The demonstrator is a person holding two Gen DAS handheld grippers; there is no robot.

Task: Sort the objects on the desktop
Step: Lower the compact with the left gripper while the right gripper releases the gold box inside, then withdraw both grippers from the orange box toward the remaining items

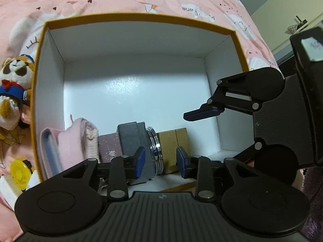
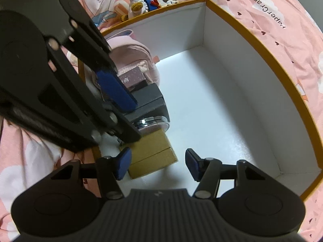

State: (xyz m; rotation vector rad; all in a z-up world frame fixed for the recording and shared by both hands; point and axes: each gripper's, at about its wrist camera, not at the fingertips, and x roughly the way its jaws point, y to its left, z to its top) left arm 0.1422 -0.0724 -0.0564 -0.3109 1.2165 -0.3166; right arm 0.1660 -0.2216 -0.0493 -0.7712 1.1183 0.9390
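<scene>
A large box with an orange rim (image 1: 141,17) and white inside sits on a pink bedspread. Along its near wall stand a pink pouch (image 1: 80,133), a small mauve box (image 1: 110,147), a grey box (image 1: 131,137), a round chrome-rimmed tin (image 1: 155,151) and a brown cardboard box (image 1: 173,147). My left gripper (image 1: 161,161) hangs open over the grey box and the tin, its pads clear of the tin. In the right wrist view my right gripper (image 2: 157,166) stands open beside the brown cardboard box (image 2: 153,155), inside the large box (image 2: 262,46).
A plush toy (image 1: 12,80) and a yellow tape measure (image 1: 20,173) lie on the bedspread left of the box. The right gripper's finger (image 1: 203,113) reaches in over the box's right wall. Most of the box floor (image 1: 131,92) is bare white.
</scene>
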